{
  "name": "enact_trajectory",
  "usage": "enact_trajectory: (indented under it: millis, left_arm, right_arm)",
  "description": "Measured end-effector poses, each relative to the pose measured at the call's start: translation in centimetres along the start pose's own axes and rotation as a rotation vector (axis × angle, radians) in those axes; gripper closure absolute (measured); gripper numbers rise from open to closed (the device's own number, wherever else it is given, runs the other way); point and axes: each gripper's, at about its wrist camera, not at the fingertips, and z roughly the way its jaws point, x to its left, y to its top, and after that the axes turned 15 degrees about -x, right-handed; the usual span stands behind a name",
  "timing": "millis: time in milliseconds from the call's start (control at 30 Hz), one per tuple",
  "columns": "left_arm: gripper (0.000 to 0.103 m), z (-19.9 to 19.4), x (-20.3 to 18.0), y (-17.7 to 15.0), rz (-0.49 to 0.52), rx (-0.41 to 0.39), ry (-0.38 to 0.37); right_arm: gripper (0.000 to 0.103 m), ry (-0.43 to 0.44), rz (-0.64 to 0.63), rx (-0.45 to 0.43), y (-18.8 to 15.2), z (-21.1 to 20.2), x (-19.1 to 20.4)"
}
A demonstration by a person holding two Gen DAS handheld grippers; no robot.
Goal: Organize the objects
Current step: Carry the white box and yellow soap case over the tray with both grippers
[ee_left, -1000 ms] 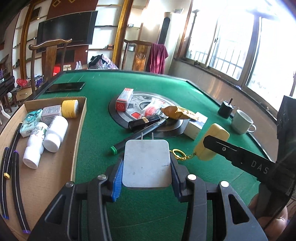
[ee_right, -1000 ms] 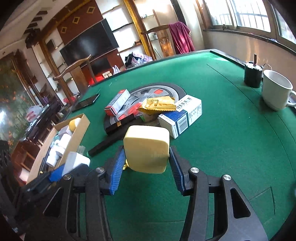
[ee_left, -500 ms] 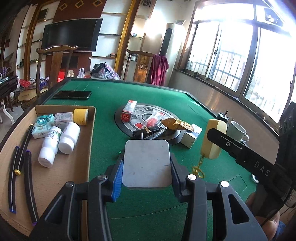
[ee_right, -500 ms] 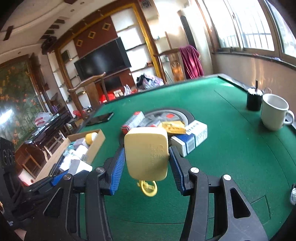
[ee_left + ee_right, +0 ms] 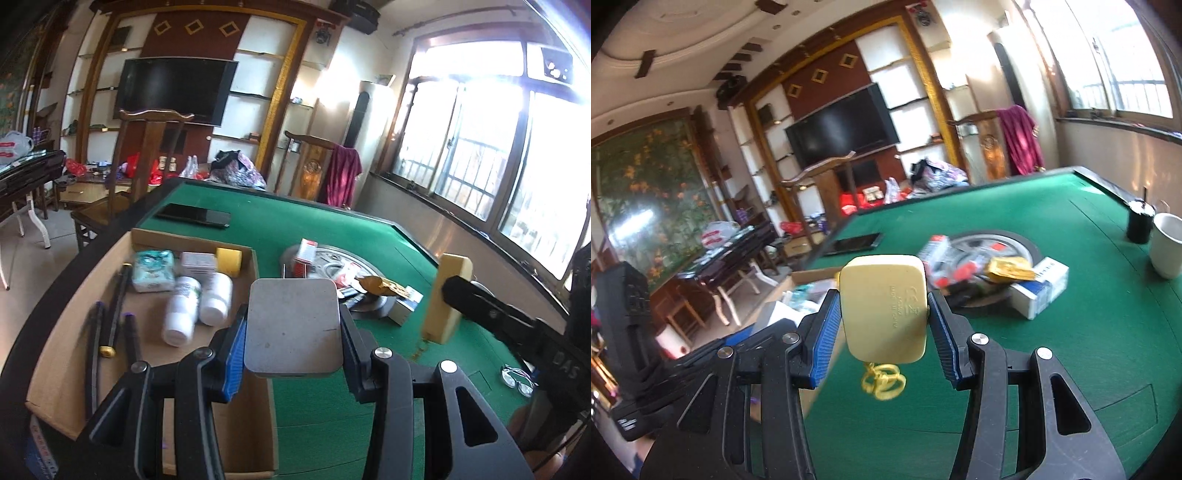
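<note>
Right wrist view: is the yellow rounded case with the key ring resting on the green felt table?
No, the yellow rounded case is clamped in the right gripper, its key ring dangling above the green felt table.

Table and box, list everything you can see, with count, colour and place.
white charger: one, held in left gripper, over box edge
yellow keyring case: one, held in right gripper, above felt
cardboard box: one, brown, table's left
pill bottles: two, white, in box
tape roll: one, yellow, box's far corner
phone: one, black, far felt
mug: one, white, table's right
glasses: one pair, near right edge
left gripper: one, black and blue, shut on charger
right gripper: one, black and blue, shut on case
</note>
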Motion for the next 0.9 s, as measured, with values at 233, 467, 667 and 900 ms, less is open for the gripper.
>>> enact_trajectory:
  millis: [233,467,667,900]
  left_arm:
    - [0.059,-1.0,4.2,0.7,-0.046,-0.026,0.076]
    - [0.059,-1.1,7.9,0.3,-0.089,-0.018,0.15]
    - [0.059,-0.9,9.4,-0.7,-0.108,0.016,0.189]
    - [0.059,-0.9,10.5,-1.5,-0.124,0.045,0.22]
  right_arm:
    - [0.055,0.108,-0.028,0.029,-0.1,-0.4,4.4]
    - [0.055,0.195,-0.059,0.097,-1.4,0.8,8.1]
    - [0.055,0.248,-0.073,0.177,-3.4,2.7,10.0]
    - [0.055,0.265,-0.075,0.26,-5.7,5.1,11.0]
